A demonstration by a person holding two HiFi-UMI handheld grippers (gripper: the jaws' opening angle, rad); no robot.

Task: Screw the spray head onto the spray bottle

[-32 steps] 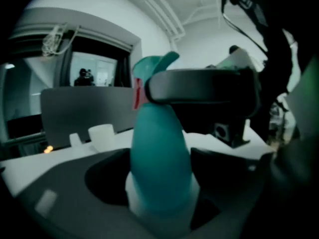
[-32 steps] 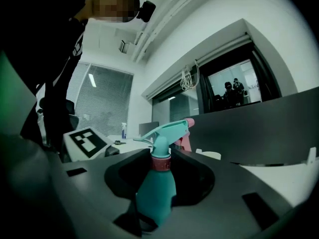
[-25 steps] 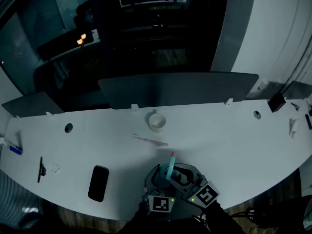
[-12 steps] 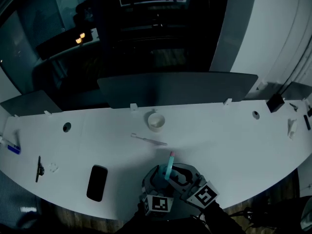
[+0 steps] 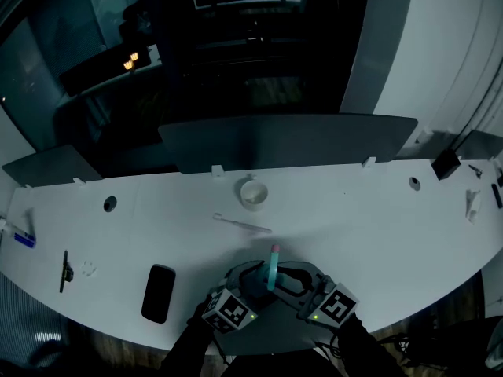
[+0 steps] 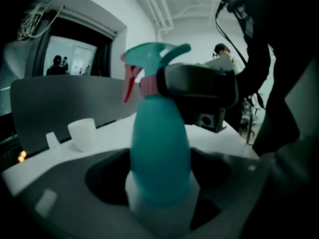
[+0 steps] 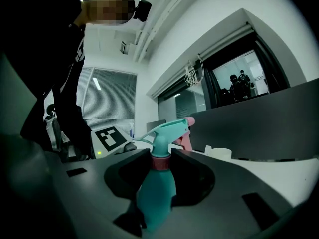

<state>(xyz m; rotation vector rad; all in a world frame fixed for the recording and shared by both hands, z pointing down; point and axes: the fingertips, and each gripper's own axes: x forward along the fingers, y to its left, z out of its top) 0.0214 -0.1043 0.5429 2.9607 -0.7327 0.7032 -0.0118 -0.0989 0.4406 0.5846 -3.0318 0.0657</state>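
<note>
Your right hand-held gripper [image 7: 160, 164] clamps the spray head [image 7: 164, 131] at its pink collar. On your left hand-held gripper [image 6: 160, 203], the jaws are opening against the spray bottle [image 6: 159, 148].

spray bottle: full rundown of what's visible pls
The spray bottle stands upright at the white table's near edge, between both grippers. Teal plastic-looking body, whitish band at the base, pink collar, teal spray head with pink trigger seated on the neck. The left gripper, fingers opening slightly, hugs the lower body; the right gripper clamps the collar. Whether it rests on the table is unclear.
</note>
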